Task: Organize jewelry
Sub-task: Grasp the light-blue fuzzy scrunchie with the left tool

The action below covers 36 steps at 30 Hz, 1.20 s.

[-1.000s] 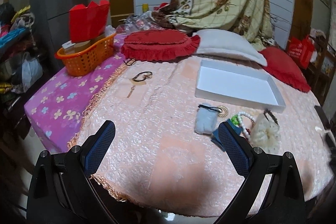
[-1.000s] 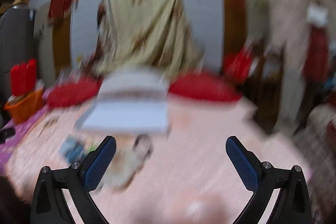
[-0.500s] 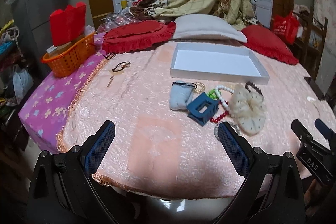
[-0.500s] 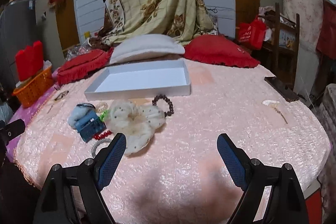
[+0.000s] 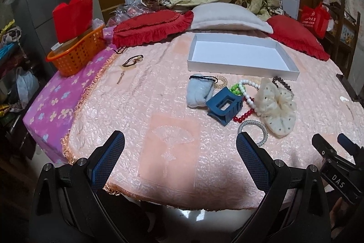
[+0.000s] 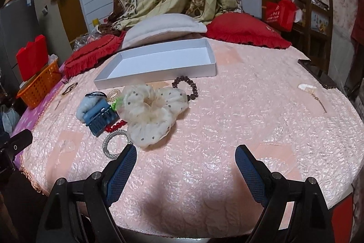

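An empty white tray [image 5: 241, 66] [image 6: 159, 76] lies on the pink bedspread. In front of it sits a heap: a blue hair claw [image 5: 224, 106] [image 6: 99, 117], a pale blue pouch [image 5: 199, 91], a cream dotted scrunchie [image 5: 276, 105] [image 6: 151, 111], white, green and red beads [image 5: 246, 92], a brown bead bracelet [image 6: 190, 88] and a silver bangle [image 5: 253, 129] [image 6: 111, 141]. My left gripper [image 5: 179, 147] is open near the bed's front edge, short of the heap. My right gripper [image 6: 185, 155] is open too, its left finger beside the bangle.
An orange basket [image 5: 76, 55] with red boxes stands at the left on a purple cloth. Red cushions [image 5: 151, 26] and a white pillow [image 5: 229, 17] lie behind the tray. A dark cord with a pendant [image 5: 132, 60] lies left; a small pin [image 6: 312, 92] lies right.
Both grippers have sunk toward the bed and the views have swung onto the heap, which now sits closer. The right gripper's tip has come into the left wrist view.
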Each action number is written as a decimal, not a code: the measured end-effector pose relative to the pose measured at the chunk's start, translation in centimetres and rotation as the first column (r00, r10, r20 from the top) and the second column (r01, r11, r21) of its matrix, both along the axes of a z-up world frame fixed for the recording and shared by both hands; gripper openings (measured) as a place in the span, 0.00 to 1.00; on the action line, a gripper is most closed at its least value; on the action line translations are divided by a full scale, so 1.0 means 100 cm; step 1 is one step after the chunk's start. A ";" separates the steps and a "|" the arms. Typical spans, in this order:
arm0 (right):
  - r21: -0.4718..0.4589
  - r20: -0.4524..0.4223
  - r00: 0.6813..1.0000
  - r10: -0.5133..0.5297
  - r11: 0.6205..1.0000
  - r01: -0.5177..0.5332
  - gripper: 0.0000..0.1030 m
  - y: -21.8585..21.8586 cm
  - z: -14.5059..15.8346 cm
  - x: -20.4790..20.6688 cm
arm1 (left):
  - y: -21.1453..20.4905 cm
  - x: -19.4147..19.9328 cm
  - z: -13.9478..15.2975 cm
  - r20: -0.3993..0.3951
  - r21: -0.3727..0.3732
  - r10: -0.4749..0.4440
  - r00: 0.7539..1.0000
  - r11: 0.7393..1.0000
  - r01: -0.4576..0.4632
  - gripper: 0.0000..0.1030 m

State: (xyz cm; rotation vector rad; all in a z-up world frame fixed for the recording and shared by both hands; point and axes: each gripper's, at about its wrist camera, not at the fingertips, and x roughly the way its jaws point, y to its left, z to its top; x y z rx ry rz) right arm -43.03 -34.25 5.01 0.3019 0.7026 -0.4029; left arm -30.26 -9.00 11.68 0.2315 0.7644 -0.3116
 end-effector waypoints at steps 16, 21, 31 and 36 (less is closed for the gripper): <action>0.050 -0.046 0.999 0.003 0.999 0.000 0.85 -0.006 -0.013 0.004 | -0.003 0.008 -0.017 -0.085 0.011 -0.020 0.996 1.000 0.021 0.96; 0.070 -0.040 0.999 0.021 0.997 -0.018 0.85 -0.006 -0.016 0.004 | -0.001 0.016 -0.019 -0.106 0.004 -0.042 0.994 0.999 0.042 0.96; 0.044 -0.046 0.997 0.065 0.997 -0.063 0.85 -0.018 -0.013 0.034 | 0.024 0.059 -0.017 -0.117 -0.059 -0.068 0.991 0.996 0.061 0.91; 0.056 -0.047 0.995 0.089 0.995 -0.087 0.85 -0.025 -0.013 0.055 | 0.008 0.096 -0.025 -0.179 -0.092 -0.129 0.975 0.989 0.114 0.77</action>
